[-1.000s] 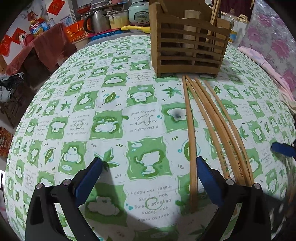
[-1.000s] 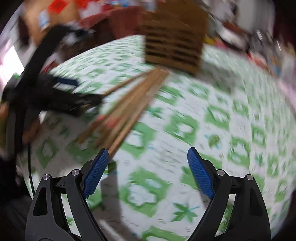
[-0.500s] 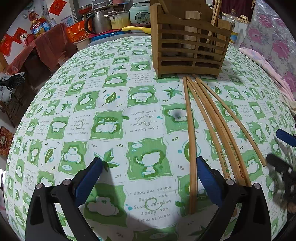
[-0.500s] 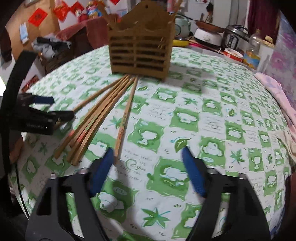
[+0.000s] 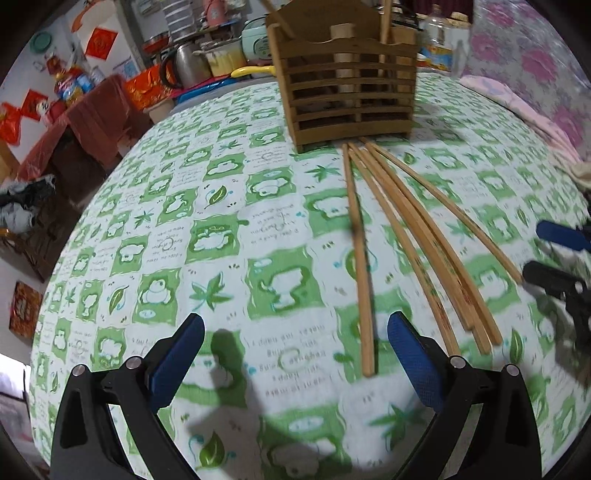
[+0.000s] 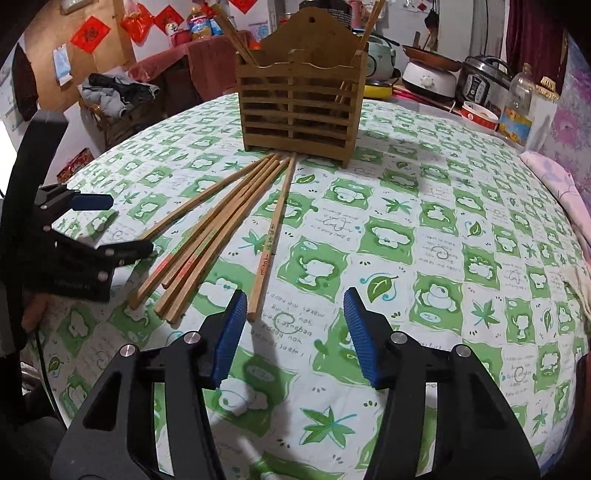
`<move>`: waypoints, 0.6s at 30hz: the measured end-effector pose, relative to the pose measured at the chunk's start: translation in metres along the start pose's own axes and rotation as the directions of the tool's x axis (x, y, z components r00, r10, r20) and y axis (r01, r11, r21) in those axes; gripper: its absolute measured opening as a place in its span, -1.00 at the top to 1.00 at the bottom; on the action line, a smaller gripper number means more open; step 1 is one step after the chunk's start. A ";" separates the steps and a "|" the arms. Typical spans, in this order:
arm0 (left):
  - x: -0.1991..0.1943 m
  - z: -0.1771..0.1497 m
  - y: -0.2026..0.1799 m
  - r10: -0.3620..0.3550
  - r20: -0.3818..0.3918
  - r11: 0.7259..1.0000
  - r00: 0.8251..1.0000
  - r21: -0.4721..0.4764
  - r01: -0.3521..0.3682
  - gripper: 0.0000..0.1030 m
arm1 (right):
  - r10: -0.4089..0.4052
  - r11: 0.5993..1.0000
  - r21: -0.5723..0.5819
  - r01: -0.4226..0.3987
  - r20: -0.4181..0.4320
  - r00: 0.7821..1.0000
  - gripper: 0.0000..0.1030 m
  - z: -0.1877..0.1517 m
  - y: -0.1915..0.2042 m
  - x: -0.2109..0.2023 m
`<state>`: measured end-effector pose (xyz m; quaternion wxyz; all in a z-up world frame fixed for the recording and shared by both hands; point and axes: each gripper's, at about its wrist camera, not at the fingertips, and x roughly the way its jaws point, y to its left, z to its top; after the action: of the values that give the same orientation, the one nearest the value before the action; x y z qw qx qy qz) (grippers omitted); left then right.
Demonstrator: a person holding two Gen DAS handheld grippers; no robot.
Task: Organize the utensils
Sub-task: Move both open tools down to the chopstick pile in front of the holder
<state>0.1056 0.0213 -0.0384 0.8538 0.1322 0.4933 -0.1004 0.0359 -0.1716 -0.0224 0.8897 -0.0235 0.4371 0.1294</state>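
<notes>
Mostly still to do: five chopsticks [image 6: 221, 236] loose on worktop [image 6: 443, 221] before wooden holder [image 6: 299, 107]; left gripper [image 5: 295, 354] fingers wide and empty, right gripper [image 6: 293, 332] fingers closing on nothing.

Place: a lived-in home, dining corner beside a cooking area.
Table: round table [image 6: 424, 229] under a green-and-white cartoon-print cloth.
Cookware: rice cooker [image 6: 480, 79], white electric pot [image 6: 428, 79] and steel kettle [image 5: 184, 66] crowd the counter behind.
Utensil storage: slatted wooden holder [image 6: 299, 107] with chopsticks [image 6: 221, 221] lying before it.
Walls: red paper decorations [image 6: 89, 33] pasted up.
Clutter: clothes heaped on a wicker basket [image 6: 110, 122]; floral fabric [image 5: 535, 66] to one side.
</notes>
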 end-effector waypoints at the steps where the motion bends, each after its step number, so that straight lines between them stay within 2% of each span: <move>1: -0.002 -0.003 -0.002 0.005 0.005 1.000 1.000 0.008 -0.005 -0.89 | 0.004 1.000 0.002 -0.004 0.003 1.000 -0.06 0.000 -0.001 -0.001; 4: -0.008 -0.008 -0.005 -0.010 0.014 1.000 1.000 0.014 0.010 -0.74 | 0.020 1.000 0.006 -0.020 0.009 1.000 -0.05 -0.002 -0.001 -0.004; 9: -0.015 -0.014 -0.013 -0.041 0.037 0.999 0.998 0.032 0.040 -0.22 | 0.049 0.999 -0.017 -0.049 0.011 0.999 -0.05 -0.006 0.004 -0.008; 11: -0.017 -0.016 -0.018 -0.038 0.046 0.998 0.998 0.046 0.036 -0.11 | 0.052 0.998 -0.024 -0.052 0.005 0.999 -0.05 -0.006 0.006 -0.007; 14: -0.019 -0.017 -0.025 -0.021 0.060 0.997 0.998 0.071 0.017 -0.07 | 0.054 0.998 -0.027 -0.054 -0.009 0.999 -0.05 -0.006 0.007 -0.005; 18: -0.017 -0.014 -0.023 -0.037 0.055 0.997 0.998 0.063 0.034 -0.07 | 0.055 0.997 -0.053 -0.058 -0.045 0.997 0.15 -0.006 0.013 0.002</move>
<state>0.0786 0.0045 -0.0331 0.8609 0.1469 0.4681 -0.1345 0.0293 -0.1598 -0.0269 0.8751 -0.0381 0.4530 0.1659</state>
